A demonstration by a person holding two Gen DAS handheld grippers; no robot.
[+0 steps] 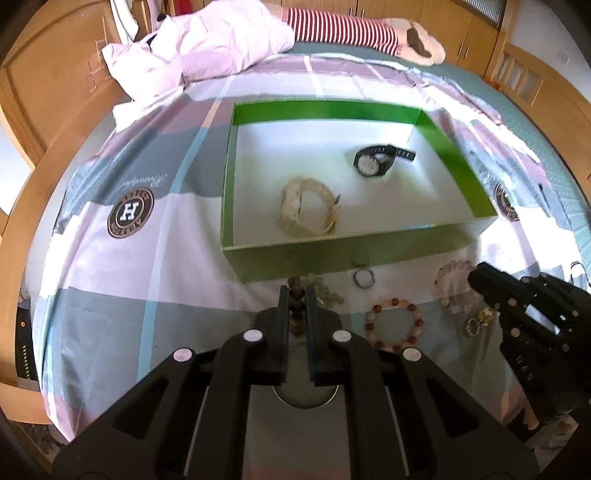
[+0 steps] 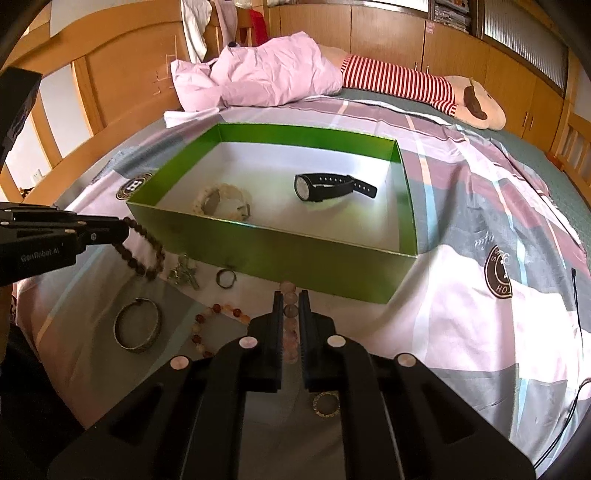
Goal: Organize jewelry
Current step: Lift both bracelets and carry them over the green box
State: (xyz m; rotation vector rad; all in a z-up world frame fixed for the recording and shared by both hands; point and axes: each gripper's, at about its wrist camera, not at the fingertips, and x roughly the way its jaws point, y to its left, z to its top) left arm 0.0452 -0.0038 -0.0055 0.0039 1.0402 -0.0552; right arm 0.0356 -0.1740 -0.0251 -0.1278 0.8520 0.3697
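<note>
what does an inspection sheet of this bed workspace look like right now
surface: plaid bedsheet, wrinkled, on a wood-framed bed.
job's things: green box open, holding a black watch and a cream watch. Outside it, on the sheet: metal bangle, small ring, orange bead bracelet, a gold ring.
clutter: pink pillow, striped plush toy.
grippers: left tool shut on the dark bead bracelet; right tool shut on the pink bead bracelet.
cables: thin black cable at the sheet's right edge.
surroundings: wooden cabinets.
</note>
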